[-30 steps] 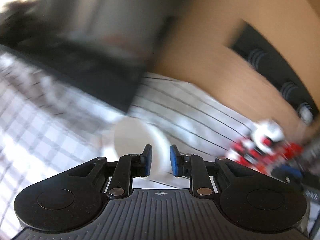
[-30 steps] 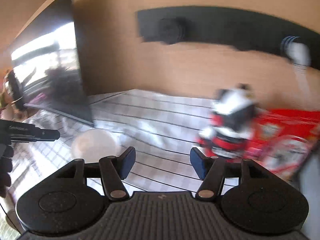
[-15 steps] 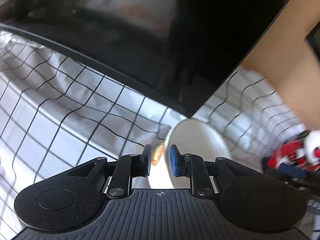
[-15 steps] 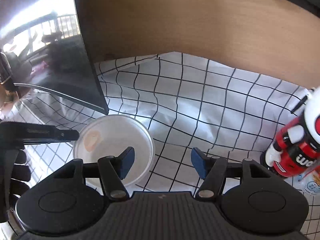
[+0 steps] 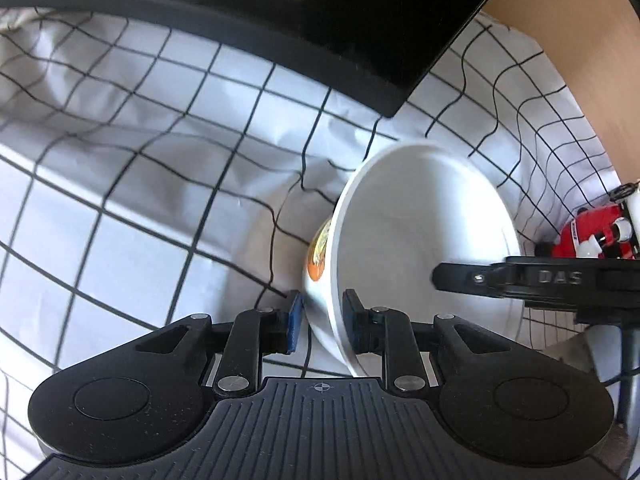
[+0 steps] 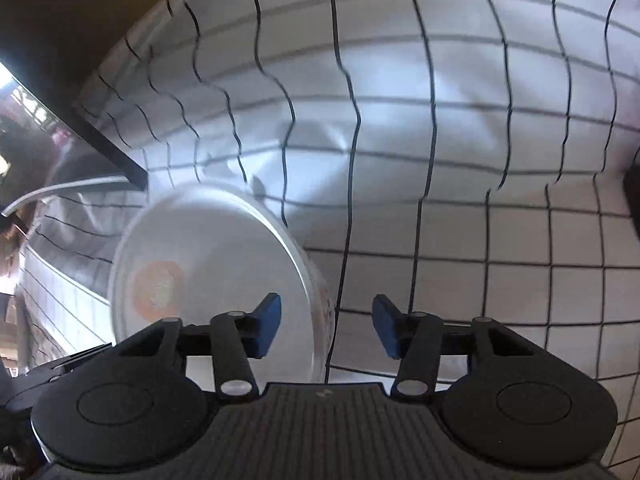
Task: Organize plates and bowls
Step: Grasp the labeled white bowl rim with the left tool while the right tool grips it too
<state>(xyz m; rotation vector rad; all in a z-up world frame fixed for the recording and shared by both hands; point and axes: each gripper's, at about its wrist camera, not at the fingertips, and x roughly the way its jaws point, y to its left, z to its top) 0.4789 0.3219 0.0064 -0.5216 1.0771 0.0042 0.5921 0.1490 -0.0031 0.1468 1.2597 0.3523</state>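
One checked white cloth covers the table and fills most of both views, wrinkled and marked with thin black lines. A dark flat screen stands at its far edge, with a wooden wall behind. The white bowl sits on the cloth below the screen's corner, an orange print on its outer wall. The left claw straddles the bowl's near rim, one blue pad inside and one outside; its jaws are narrow and opening, and the outer pad stands just clear of the wall. The right claw straddles the opposite rim, set moderately wide and closing, with both pads apart from the bowl. A red and white toy figure stands near the cloth's right edge.
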